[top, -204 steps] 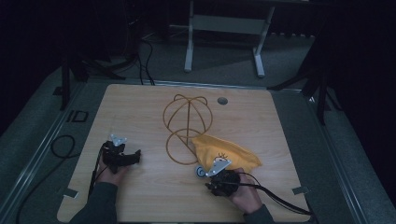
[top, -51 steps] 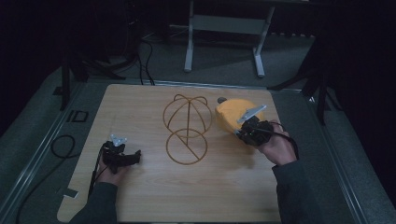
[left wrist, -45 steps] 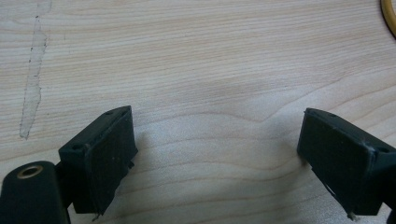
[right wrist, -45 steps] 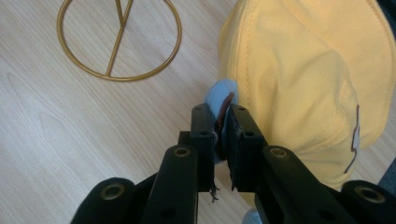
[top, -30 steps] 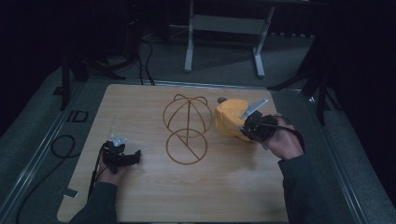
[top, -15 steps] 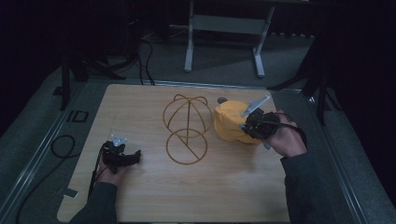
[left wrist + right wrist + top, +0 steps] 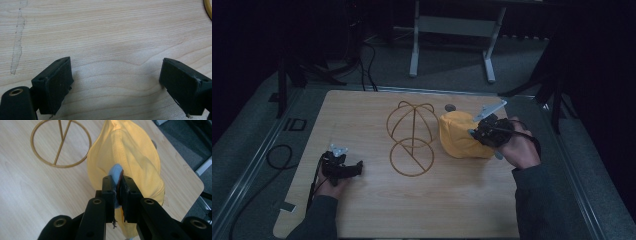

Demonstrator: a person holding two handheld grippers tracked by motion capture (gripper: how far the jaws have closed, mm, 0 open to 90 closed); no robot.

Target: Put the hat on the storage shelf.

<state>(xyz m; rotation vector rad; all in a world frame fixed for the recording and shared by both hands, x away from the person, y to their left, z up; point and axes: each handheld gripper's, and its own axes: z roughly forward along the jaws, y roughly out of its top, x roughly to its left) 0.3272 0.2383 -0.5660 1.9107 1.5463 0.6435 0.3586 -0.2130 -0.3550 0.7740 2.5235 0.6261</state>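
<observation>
Waiting hand: resting low on the near-left of the table (image 7: 377, 210), the left gripper (image 7: 343, 168) lies idle, apparently parked there to leave the work to the other hand.
Left tongs: its jaws stand spread wide over bare wood in the left gripper view, holding and touching nothing.
Working hand: at the right side of the table, the right gripper (image 7: 119, 192) carries a yellow cap (image 7: 458, 135) by its brim, a hold that seems chosen so the crown hangs free and open.
Right tongs: its jaws are pressed nearly together, pinching the cap's brim edge, where a pale blue underside (image 7: 114, 171) shows between the pads.
Cap's place: just right of the stand, beside its dome and not yet on it; whether its lower edge brushes the table cannot be told.
Stand: a gold wire hat stand (image 7: 410, 137) sits mid-table, its ring base flat on the wood and its domed frame upright, ready, by the look of it, to take the cap.
Beyond: a small grey disc (image 7: 450, 107) lies near the far edge, well apart from the left gripper.
</observation>
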